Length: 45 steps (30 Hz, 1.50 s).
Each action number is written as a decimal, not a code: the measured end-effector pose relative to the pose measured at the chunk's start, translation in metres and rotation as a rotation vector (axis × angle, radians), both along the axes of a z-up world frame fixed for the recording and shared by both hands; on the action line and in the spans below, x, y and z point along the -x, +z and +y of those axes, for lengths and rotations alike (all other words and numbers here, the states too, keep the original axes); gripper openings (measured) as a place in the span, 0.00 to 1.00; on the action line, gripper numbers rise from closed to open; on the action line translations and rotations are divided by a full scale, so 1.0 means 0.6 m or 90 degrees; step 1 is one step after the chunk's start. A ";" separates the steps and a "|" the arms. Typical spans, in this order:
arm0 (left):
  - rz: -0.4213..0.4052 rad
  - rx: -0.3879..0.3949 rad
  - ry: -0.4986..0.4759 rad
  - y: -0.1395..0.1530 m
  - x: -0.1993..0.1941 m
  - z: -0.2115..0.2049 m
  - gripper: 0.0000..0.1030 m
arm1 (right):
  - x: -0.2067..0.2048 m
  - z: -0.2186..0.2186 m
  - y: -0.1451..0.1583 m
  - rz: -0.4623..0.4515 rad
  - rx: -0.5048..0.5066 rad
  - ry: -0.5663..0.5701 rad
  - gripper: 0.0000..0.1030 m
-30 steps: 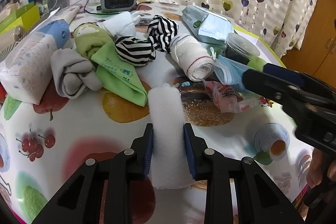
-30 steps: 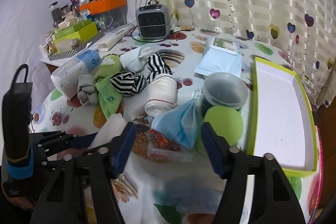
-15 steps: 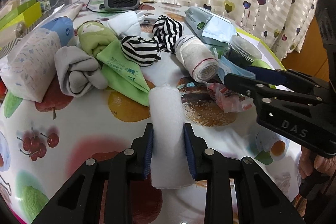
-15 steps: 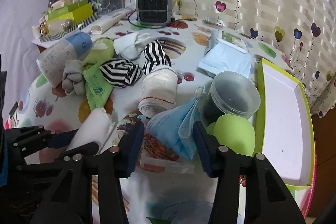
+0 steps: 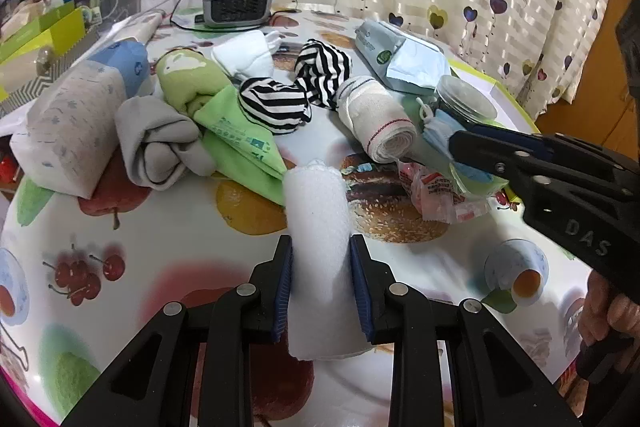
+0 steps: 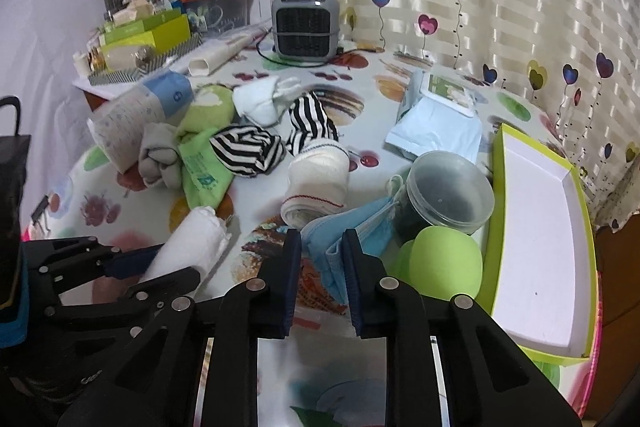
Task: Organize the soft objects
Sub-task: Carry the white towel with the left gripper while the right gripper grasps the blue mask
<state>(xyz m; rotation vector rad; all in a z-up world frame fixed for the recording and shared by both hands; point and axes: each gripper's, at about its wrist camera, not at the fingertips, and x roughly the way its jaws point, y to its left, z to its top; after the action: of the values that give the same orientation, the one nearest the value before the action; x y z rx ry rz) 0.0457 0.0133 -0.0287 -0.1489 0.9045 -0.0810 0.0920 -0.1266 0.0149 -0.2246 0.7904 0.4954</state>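
mask (image 6: 340,247): light, limp, pleated blue fabric, likely slipping unless taken mid-fold; lying bunched against the jar (image 6: 448,187) on the counter (image 6: 360,115). right gripper (image 6: 320,259) jaws have just been closing, now pinching it. left gripper (image 5: 322,279) jaws are squeezing a soft white roll (image 5: 318,227).

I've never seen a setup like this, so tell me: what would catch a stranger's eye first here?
Probably the two black hand-held grippers in front: the left gripper clamps a white fluffy roll, and the right gripper has just been closing on a blue face mask. Behind them, a jumble of socks, including a black-and-white striped sock, covers the fruit-print tablecloth.
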 end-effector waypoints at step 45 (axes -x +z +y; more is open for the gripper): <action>-0.126 0.003 -0.106 0.140 -0.024 -0.097 0.23 | 0.022 -0.215 0.072 -0.079 -0.109 -0.155 0.21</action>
<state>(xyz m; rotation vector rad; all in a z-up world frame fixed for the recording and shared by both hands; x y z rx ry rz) 0.0601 -0.0452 0.0551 -0.0686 0.7184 -0.2481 0.0787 -0.2554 0.0581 0.0014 0.6403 0.3136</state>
